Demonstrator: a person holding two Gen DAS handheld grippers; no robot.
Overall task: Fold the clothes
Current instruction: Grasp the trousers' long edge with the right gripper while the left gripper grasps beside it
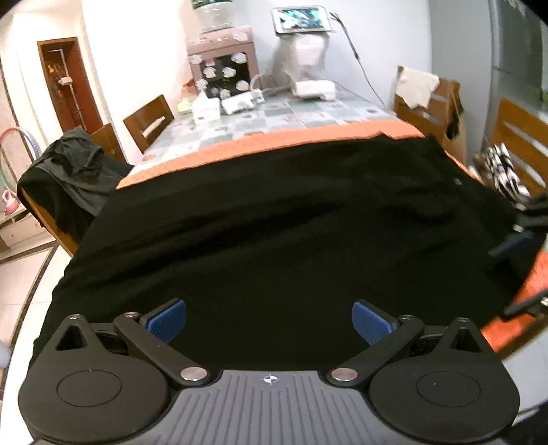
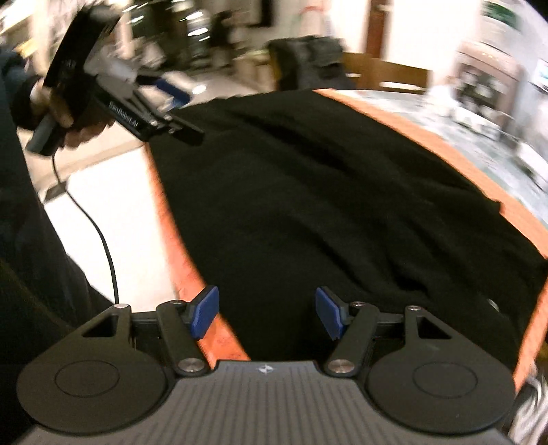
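Left gripper (image 1: 269, 321) fingers spread wide, empty — hovering over black garment (image 1: 274, 222). Right gripper (image 2: 266, 313) also parted, holding nothing, above garment's near edge. Garment lies flat, wrinkled, on orange cloth (image 1: 239, 145) covering table (image 1: 291, 114).

Orange cloth (image 1: 219, 154) covers near end of table; patterned tablecloth (image 1: 291, 116) beyond it. Past the orange cloth: white boxes (image 1: 219, 106), tablet (image 1: 301, 18) against far wall. Wooden chair (image 1: 149, 119) left of orange cloth, dark clothes (image 1: 75, 161) draped nearby.
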